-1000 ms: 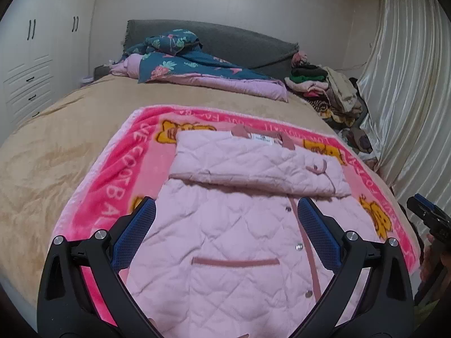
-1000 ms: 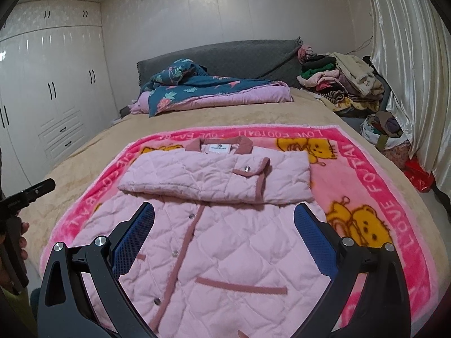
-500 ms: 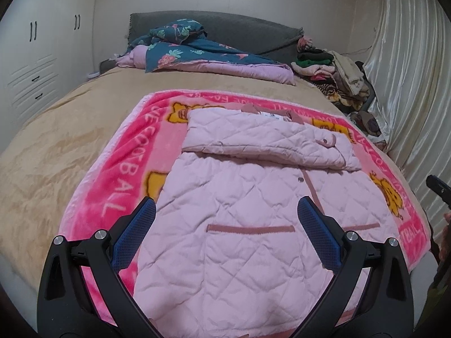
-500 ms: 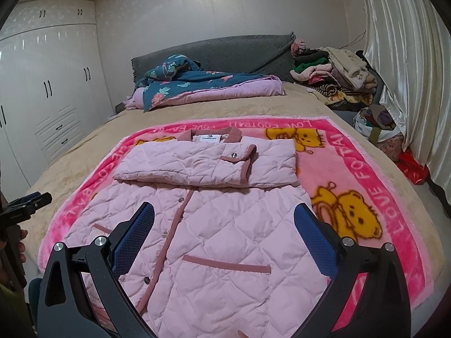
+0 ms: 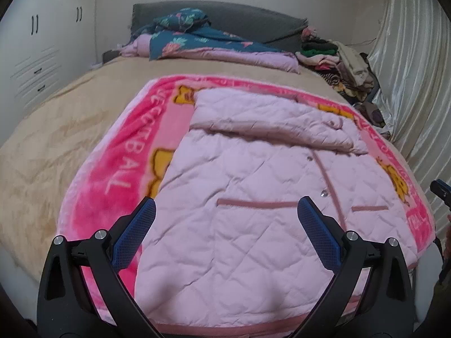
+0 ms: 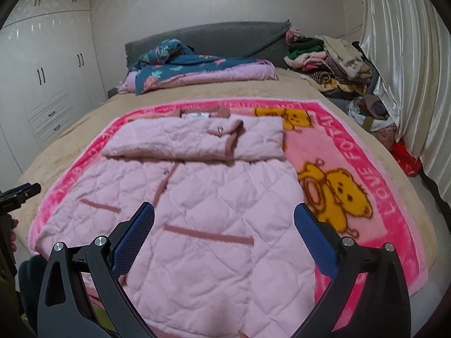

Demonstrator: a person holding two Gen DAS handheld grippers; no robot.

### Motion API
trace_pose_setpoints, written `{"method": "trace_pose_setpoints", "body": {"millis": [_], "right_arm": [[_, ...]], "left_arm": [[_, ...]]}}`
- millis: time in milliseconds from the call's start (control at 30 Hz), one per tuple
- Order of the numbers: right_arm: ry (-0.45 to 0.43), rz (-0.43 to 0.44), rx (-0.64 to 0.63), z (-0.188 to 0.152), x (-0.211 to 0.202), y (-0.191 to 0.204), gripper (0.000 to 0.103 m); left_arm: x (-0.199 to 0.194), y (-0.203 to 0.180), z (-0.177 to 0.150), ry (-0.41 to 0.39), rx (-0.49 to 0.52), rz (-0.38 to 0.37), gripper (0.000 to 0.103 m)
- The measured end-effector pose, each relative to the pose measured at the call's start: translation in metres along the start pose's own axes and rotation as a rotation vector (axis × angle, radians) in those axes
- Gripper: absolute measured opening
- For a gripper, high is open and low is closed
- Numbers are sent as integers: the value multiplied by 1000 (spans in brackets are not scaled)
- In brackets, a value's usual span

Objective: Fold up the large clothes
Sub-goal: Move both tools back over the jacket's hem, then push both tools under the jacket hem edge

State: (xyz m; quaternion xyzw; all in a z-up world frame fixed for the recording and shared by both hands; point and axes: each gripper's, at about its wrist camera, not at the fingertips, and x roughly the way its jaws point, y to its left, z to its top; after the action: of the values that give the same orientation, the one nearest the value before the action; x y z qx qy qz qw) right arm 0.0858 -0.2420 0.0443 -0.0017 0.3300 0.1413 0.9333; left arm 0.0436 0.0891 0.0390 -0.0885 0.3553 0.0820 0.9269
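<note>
A pale pink quilted jacket (image 5: 253,191) (image 6: 214,197) lies front up on a pink bear-print blanket (image 5: 124,169) (image 6: 352,174), its sleeves folded across the chest in a band (image 5: 270,118) (image 6: 197,140). My left gripper (image 5: 225,211) hovers open over the jacket's lower left part near the hem, touching nothing. My right gripper (image 6: 224,214) hangs open over the lower right part, above a pocket trim (image 6: 208,232). The right gripper's tip (image 5: 441,190) shows at the left view's right edge; the left gripper's tip (image 6: 19,194) shows at the right view's left edge.
The blanket lies on a beige bed (image 5: 50,129) with a grey headboard (image 6: 225,36). A teal floral quilt (image 6: 183,64) sits at the head, a clothes pile (image 6: 329,62) at the far right. White wardrobes (image 6: 42,70) stand left, curtains (image 6: 408,70) right.
Both grippers have pulled back toward the jacket's hem and the foot of the bed; more of the lower jacket now shows. Both stay open and empty.
</note>
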Motion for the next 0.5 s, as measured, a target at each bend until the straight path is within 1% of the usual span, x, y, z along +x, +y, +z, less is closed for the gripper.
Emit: {"method": "trace_pose_setpoints", "body": {"millis": [167,333,500], "right_arm": [[59,-31,14,-21,10,-14,99],[114,-39,35,-40,19,-26,99],[143,-45,44,-51,22,-33,99]], "left_arm": [[10,14,-11,37,-23,11,94],[16,30,-21,71,-48,34,94],[19,44,-33,101,-61,56,94]]}}
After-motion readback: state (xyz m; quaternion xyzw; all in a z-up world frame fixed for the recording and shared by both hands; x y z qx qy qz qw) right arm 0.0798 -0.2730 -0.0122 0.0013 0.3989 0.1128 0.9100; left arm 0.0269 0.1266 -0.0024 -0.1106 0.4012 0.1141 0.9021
